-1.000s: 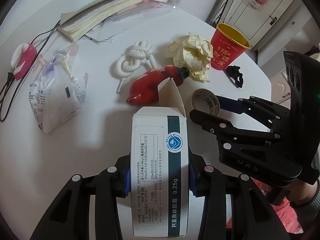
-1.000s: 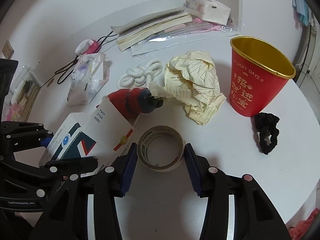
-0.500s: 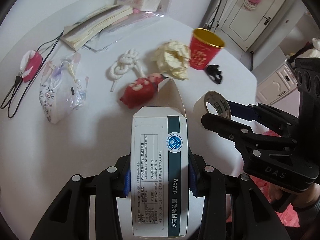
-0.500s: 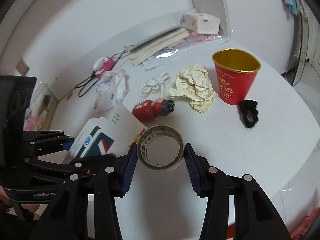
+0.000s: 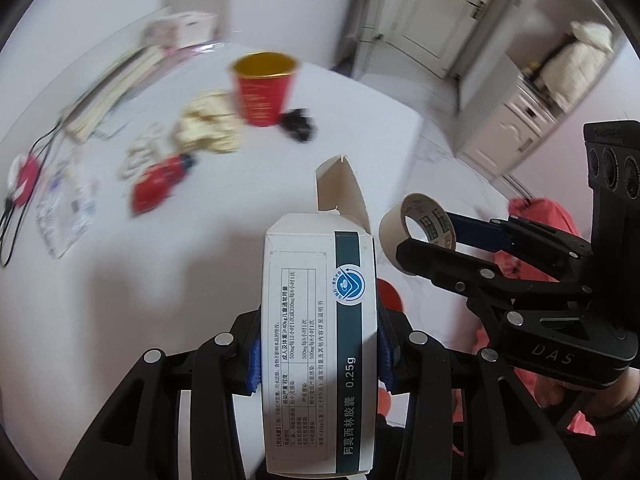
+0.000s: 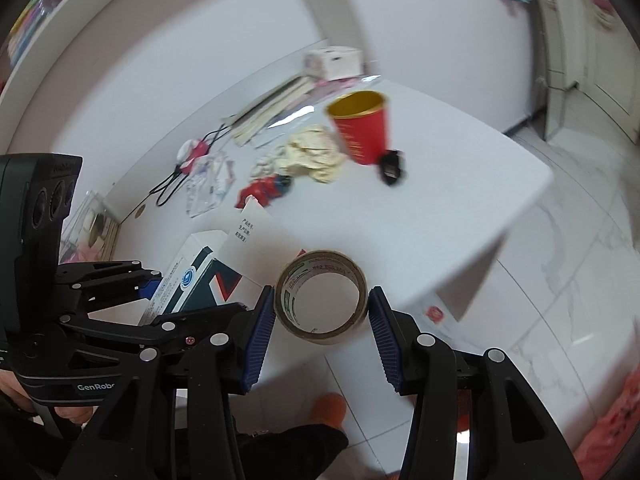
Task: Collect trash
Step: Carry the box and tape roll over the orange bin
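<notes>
Our left gripper (image 5: pixel 318 354) has its jaws pinching a white medicine box (image 5: pixel 320 344) w/ a dark green stripe; blue pads press both long sides, and the box's end flap stands open at the far end. Our right gripper (image 6: pixel 322 314) has its jaws clamped on a tape roll (image 6: pixel 322 296), pads on opposite sides of the ring, hole facing the camera. In the left view the right gripper (image 5: pixel 452 236) sits just beside the box, tape (image 5: pixel 418 222) at its tips. In the right view the left gripper (image 6: pixel 150 292) and box (image 6: pixel 200 276) show at lower left.

Both items are held up off the tabletop (image 5: pixel 240 216), near its front corner; floor tiles (image 6: pixel 560 280) show below on the right.

Farther out on the tabletop, blurred: a red cup (image 5: pixel 264 92) w/ gold inside, upright; a black hair tie (image 5: pixel 298 124) just beside its base; crumpled yellow paper (image 5: pixel 210 128) touching the cup's other side; a red toy (image 5: pixel 158 186) nearer us; white rope (image 5: pixel 140 152) by it; a clear plastic bag (image 5: pixel 66 212) at the left; a pink-white gadget (image 5: pixel 24 176) w/ black cord at the far left edge. At the back, a stack of books (image 5: pixel 116 84) and a tissue pack (image 5: pixel 180 30) near the wall.

Beyond the tabletop: white cabinet doors (image 5: pixel 432 16). A shoe (image 6: pixel 328 410) and dark trouser leg show under the right gripper.
</notes>
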Demonstrator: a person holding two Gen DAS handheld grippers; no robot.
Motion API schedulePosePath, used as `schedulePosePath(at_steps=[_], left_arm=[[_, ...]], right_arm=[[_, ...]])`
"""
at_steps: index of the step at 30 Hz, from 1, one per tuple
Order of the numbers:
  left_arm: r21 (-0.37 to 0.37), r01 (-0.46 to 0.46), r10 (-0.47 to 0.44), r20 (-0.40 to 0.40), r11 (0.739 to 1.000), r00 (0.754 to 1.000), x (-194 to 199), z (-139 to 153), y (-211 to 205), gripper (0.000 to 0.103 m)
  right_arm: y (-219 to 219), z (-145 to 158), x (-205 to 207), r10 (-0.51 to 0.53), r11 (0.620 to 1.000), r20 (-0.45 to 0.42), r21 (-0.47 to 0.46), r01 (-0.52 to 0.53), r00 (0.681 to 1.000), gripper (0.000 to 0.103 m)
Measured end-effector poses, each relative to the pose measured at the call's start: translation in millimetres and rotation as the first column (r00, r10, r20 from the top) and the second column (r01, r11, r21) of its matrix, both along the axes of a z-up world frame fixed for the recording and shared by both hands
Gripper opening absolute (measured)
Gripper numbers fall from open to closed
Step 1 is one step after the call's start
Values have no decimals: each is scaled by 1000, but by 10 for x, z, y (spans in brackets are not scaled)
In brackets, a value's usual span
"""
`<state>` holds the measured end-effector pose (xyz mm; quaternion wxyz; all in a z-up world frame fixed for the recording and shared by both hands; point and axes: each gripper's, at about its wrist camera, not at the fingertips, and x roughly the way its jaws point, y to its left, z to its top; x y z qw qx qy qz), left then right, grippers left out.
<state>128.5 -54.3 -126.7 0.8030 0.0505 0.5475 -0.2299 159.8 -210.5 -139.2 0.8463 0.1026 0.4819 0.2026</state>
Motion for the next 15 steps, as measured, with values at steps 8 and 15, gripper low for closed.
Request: schedulePosePath(at_steps=[8, 15], left_arm=[[7, 172, -171, -15, 985, 985, -100, -122, -721, 44], [25, 302, -300, -74, 953, 951, -116, -444, -1263, 44]], right_arm=[[-792, -25, -407, -186, 982, -29, 14, 186, 982, 48], [-1341, -312, -693, -344, 938, -89, 22, 347, 935, 48]])
